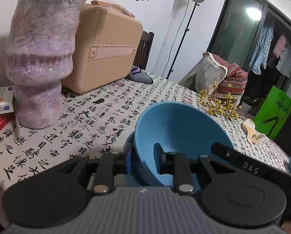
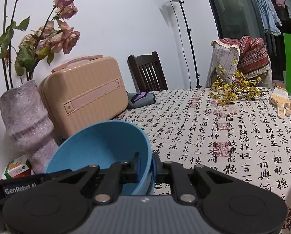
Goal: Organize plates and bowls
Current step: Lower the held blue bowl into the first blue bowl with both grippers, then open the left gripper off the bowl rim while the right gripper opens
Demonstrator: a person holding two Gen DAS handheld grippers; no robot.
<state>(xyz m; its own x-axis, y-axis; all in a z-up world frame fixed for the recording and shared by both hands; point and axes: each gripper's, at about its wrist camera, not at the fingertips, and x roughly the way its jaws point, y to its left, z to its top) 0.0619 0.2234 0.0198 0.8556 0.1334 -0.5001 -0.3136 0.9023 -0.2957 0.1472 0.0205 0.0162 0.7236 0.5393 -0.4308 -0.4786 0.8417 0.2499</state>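
Blue bowl [image 1: 176,136], tilted above table [image 1: 98,113]: rim pinched by left tool [image 1: 143,161] and right tool [image 2: 146,167], both clamped.

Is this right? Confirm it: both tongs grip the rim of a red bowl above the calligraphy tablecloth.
Wrong on colour only. The bowl is blue, as the right wrist view shows. The left tongs and right tongs do grip its rim above the calligraphy tablecloth.

Home dining room, calligraphy-print tablecloth [image 2: 233,136], wooden chair [image 2: 146,72], vase of dried roses [image 2: 26,117], hanging laundry [image 1: 262,46]
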